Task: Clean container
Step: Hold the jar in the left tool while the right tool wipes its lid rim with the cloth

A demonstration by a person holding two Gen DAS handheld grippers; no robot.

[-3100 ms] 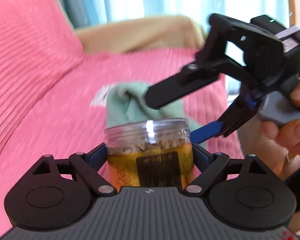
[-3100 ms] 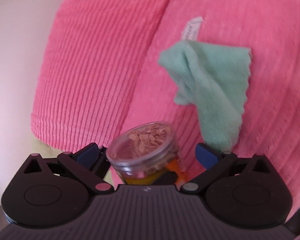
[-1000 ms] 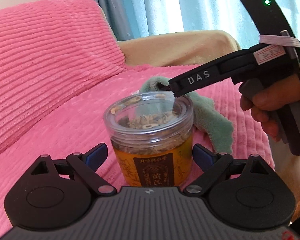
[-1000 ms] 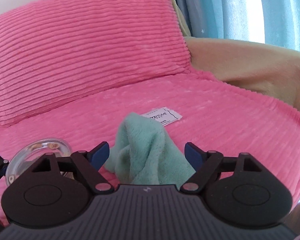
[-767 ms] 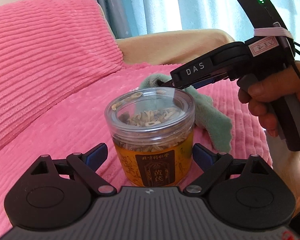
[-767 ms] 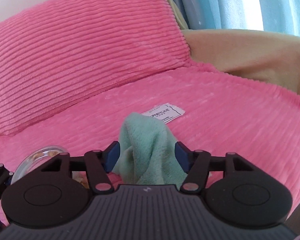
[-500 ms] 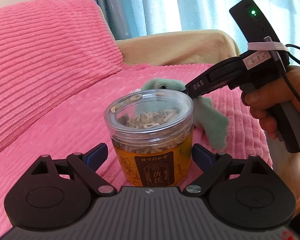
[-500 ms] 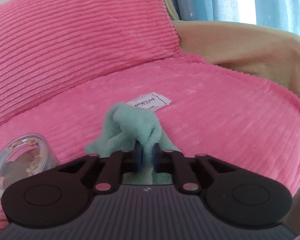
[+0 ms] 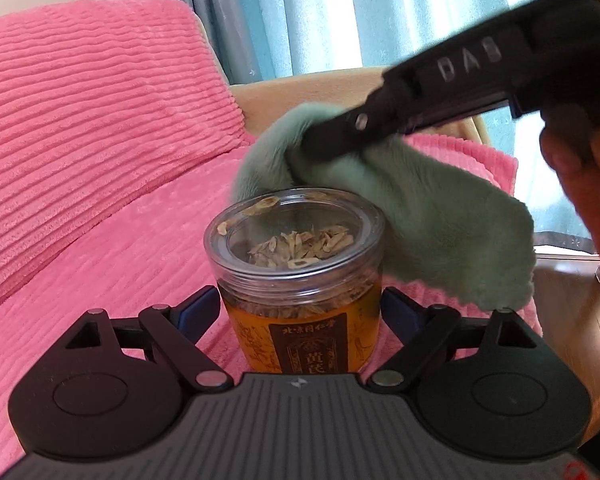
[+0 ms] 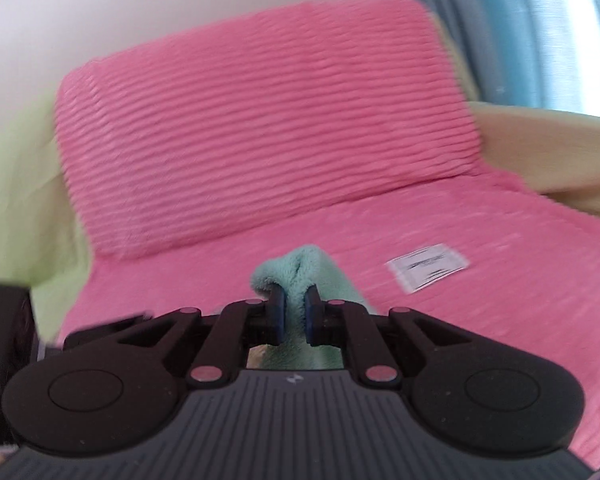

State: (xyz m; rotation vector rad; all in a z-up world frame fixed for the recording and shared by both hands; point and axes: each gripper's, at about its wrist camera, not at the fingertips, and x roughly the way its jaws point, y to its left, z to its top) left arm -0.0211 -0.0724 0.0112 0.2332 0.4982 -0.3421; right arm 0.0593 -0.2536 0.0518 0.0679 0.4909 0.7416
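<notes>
A clear plastic jar [image 9: 300, 280] with an orange label and dried slices inside stands upright on the pink seat. My left gripper [image 9: 300, 312] is shut on the jar, a blue pad pressed against each side. My right gripper [image 9: 324, 136] comes in from the upper right, shut on a mint-green cloth [image 9: 440, 216]. The cloth hangs in the air just behind and to the right of the jar's lid; whether it touches the lid I cannot tell. In the right wrist view the cloth [image 10: 296, 268] is pinched between the right gripper's [image 10: 294, 312] blue pads. That view is blurred.
A pink ribbed back cushion [image 10: 260, 120] rises behind the seat [image 9: 120, 264]. A white tag [image 10: 428, 268] lies on the seat. A beige armrest [image 10: 560, 152] and blue curtains are at the far side. A wooden floor [image 9: 572, 320] shows at right. A hand [image 9: 580, 184] holds the right gripper.
The right gripper shut on the green cloth on the seat, then lifted it up and over toward the jar's lid. The jar stays between the left gripper's fingers.
</notes>
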